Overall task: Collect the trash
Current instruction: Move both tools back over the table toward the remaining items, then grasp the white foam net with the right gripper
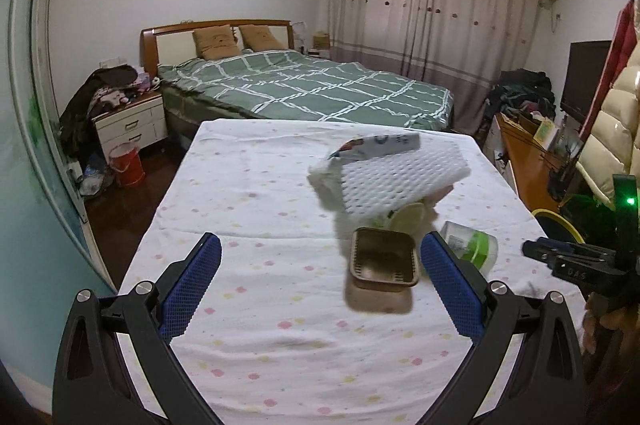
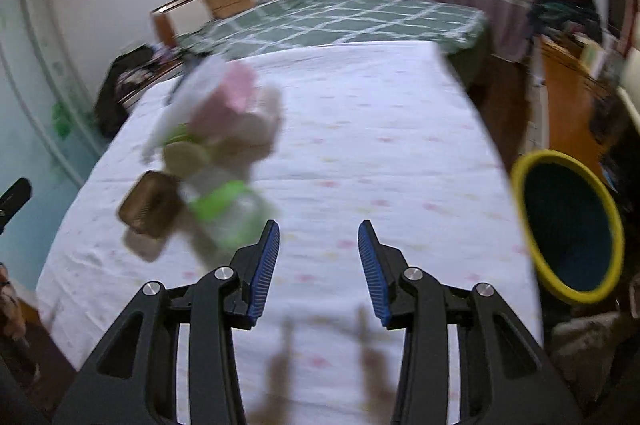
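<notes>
Nearest the left camera, the left gripper (image 1: 320, 289) stands wide apart with nothing between its blue pads. Just ahead, a small brown plastic tray (image 1: 383, 262) lies on the white dotted tablecloth (image 1: 248, 209), beside a clear cup with a green band (image 1: 474, 245) and a white foam mesh sheet (image 1: 394, 181) on a heap. The right gripper (image 2: 319, 265) is half open and empty; a yellow-rimmed dark bin (image 2: 568, 225) stands by the table's right edge. Behind is a green checked bed (image 1: 312, 85).

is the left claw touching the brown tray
Apart. The left wrist view shows the left claw wide open, with white cloth visible between each pad and the brown tray.
</notes>
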Available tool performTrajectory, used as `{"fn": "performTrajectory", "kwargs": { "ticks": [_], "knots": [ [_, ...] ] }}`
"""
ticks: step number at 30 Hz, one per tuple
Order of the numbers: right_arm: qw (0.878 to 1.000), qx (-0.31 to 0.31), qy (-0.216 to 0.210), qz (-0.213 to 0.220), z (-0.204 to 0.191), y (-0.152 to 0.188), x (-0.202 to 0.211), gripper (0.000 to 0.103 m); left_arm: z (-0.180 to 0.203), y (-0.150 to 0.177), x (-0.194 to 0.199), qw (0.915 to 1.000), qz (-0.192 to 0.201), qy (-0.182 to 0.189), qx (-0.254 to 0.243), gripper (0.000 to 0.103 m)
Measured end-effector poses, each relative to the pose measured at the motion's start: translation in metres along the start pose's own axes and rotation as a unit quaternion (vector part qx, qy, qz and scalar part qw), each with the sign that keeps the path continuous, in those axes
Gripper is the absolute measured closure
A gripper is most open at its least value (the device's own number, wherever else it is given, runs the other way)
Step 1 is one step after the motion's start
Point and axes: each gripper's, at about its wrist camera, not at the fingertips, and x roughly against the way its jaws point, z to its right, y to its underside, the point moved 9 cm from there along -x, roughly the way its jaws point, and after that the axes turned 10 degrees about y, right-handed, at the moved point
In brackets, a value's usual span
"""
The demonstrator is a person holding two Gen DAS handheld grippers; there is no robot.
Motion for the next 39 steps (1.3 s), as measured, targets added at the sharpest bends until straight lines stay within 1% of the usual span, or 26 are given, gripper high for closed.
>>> {"fn": "performTrajectory", "kwargs": {
  "ticks": [2,5,6,9,12,14,17,18,20,21,22,23,24,25,26,28,33,36,39],
  "knots": [
    [1.000,0.010,-0.011,0.000,-0.017,-0.002,-0.001,0.059,-0.003,0.001,-0.001,1.0000,-0.001,-0.004,0.004,0.005],
    [0.999,0.034,-0.026,0.009,-0.047,-0.010,0.000,0.058,-0.010,0.002,0.000,0.9999,0.000,-0.011,0.009,0.005],
    [0.999,0.039,-0.028,0.011,-0.052,-0.013,0.000,0.058,-0.011,0.001,0.000,0.9999,0.001,-0.012,0.010,0.005],
    [0.998,0.046,-0.030,0.020,-0.067,-0.032,-0.004,0.058,-0.016,0.003,0.000,0.9998,0.000,-0.015,0.013,0.005],
    [0.997,0.037,-0.057,0.021,-0.080,-0.054,-0.008,0.058,-0.019,0.006,0.000,0.9998,-0.003,-0.013,0.018,0.005],
    [0.997,0.036,-0.055,0.026,-0.085,-0.067,-0.010,0.058,-0.020,0.008,-0.001,0.9997,-0.005,-0.013,0.020,0.005],
    [0.998,0.034,-0.039,0.028,-0.088,-0.083,-0.021,0.055,-0.022,0.010,-0.003,0.9996,-0.007,-0.011,0.023,0.005],
    [0.999,0.032,-0.030,0.025,-0.089,-0.088,-0.027,0.055,-0.023,0.010,-0.003,0.9996,-0.007,-0.011,0.024,0.005],
    [0.999,0.029,-0.028,0.016,-0.089,-0.091,-0.036,0.055,-0.023,0.011,-0.005,0.9996,-0.008,-0.009,0.025,0.005],
    [0.999,0.025,-0.032,0.009,-0.089,-0.091,-0.040,0.056,-0.023,0.011,-0.006,0.9996,-0.009,-0.008,0.025,0.005],
    [0.999,0.021,-0.038,0.004,-0.089,-0.091,-0.042,0.061,-0.023,0.010,-0.007,0.9996,-0.009,-0.007,0.024,0.005],
    [0.999,0.019,-0.043,0.002,-0.089,-0.090,-0.042,0.074,-0.023,0.010,-0.007,0.9997,-0.009,-0.007,0.024,0.005],
    [0.999,0.018,-0.047,0.001,-0.089,-0.089,-0.042,0.078,-0.022,0.011,-0.007,0.9997,-0.009,-0.006,0.024,0.005],
    [0.999,0.016,-0.052,0.004,-0.089,-0.088,-0.038,0.080,-0.023,0.011,-0.008,0.9996,-0.010,-0.005,0.024,0.005],
    [0.998,0.016,-0.057,0.006,-0.089,-0.087,-0.035,0.085,-0.022,0.012,-0.009,0.9996,-0.011,-0.005,0.025,0.005],
    [0.997,0.013,-0.073,0.012,-0.089,-0.085,-0.026,0.087,-0.022,0.012,-0.010,0.9996,-0.012,-0.004,0.025,0.005],
    [0.995,0.010,-0.094,0.038,-0.085,-0.081,0.008,0.089,-0.019,0.013,-0.011,0.9996,-0.013,-0.002,0.023,0.005],
    [0.994,0.006,-0.100,0.054,-0.077,-0.079,0.028,0.089,-0.014,0.013,-0.010,0.9997,-0.014,0.000,0.020,0.005],
    [0.993,-0.004,-0.095,0.071,-0.065,-0.079,0.045,0.089,-0.007,0.013,-0.011,0.9998,-0.016,0.005,0.013,0.005]
  ]
}}
